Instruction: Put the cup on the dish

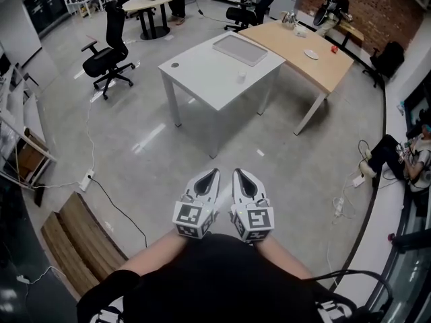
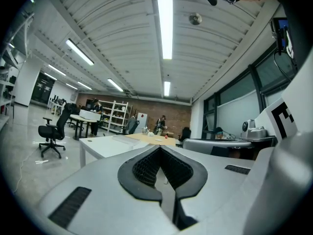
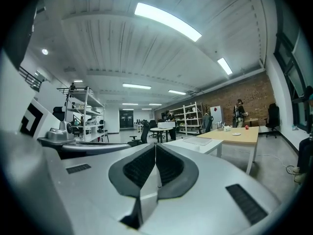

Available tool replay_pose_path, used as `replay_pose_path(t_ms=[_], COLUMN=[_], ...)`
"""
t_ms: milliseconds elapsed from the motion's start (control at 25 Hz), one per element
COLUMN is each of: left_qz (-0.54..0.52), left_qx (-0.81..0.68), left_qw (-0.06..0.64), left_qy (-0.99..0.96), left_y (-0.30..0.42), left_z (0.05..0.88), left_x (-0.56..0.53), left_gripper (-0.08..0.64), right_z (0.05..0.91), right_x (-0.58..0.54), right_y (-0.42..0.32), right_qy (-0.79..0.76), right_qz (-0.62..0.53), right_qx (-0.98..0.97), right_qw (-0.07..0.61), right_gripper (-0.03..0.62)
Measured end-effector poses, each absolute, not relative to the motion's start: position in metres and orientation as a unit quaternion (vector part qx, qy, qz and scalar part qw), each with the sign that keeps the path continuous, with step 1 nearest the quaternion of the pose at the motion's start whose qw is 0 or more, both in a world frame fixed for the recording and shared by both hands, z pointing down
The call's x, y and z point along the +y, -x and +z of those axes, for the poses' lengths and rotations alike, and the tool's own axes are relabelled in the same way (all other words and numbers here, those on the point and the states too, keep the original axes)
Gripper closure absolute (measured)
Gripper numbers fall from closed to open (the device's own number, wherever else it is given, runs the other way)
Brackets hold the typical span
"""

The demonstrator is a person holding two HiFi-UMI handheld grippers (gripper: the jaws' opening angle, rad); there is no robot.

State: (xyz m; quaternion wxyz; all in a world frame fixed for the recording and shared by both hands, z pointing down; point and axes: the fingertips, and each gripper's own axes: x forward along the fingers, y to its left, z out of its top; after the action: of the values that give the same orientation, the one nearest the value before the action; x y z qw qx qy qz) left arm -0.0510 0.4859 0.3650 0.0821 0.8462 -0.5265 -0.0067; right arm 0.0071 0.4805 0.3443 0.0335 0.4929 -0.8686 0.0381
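Note:
A small white cup (image 1: 241, 77) stands on the white table (image 1: 202, 73), far ahead of me. A white dish (image 1: 310, 54) lies on the wooden table (image 1: 296, 42) just behind it, and it shows again as the dish (image 3: 236, 133) in the right gripper view. My left gripper (image 1: 215, 173) and right gripper (image 1: 238, 173) are held side by side close to my body, over the floor, well short of both tables. Both point level toward the tables. The left gripper (image 2: 160, 148) and the right gripper (image 3: 155, 145) each have their jaws pressed together with nothing between them.
A grey tray (image 1: 240, 48) lies on the white table. A black office chair (image 1: 108, 52) stands at the left and another chair (image 1: 246, 12) behind. A wooden bench (image 1: 77, 241) and floor cables (image 1: 111, 200) lie at my lower left. A person (image 1: 404, 157) sits at the right.

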Motion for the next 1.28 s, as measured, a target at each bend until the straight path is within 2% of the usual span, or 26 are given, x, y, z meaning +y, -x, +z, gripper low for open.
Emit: replay_pose_path(t_ms=[760,1280], left_qz=[-0.021,-0.012], left_qx=[-0.512,-0.535], left_qw=[0.106,0.097], left_qy=[-0.852,-0.839], left_y=[0.083,0.091], left_z=[0.369,0.373], left_x=[0.458,0.424], left_gripper=[0.557,0.557], right_z=[0.354,0.362], right_x=[0.454,0.415], right_y=[0.017,0.029], right_qy=[-0.509,-0.479], right_qz=[0.045,0.05], right_qx=[-0.859,-0.876], right_qw=[0.037,0.034], right_gripper=[0.578,0.578])
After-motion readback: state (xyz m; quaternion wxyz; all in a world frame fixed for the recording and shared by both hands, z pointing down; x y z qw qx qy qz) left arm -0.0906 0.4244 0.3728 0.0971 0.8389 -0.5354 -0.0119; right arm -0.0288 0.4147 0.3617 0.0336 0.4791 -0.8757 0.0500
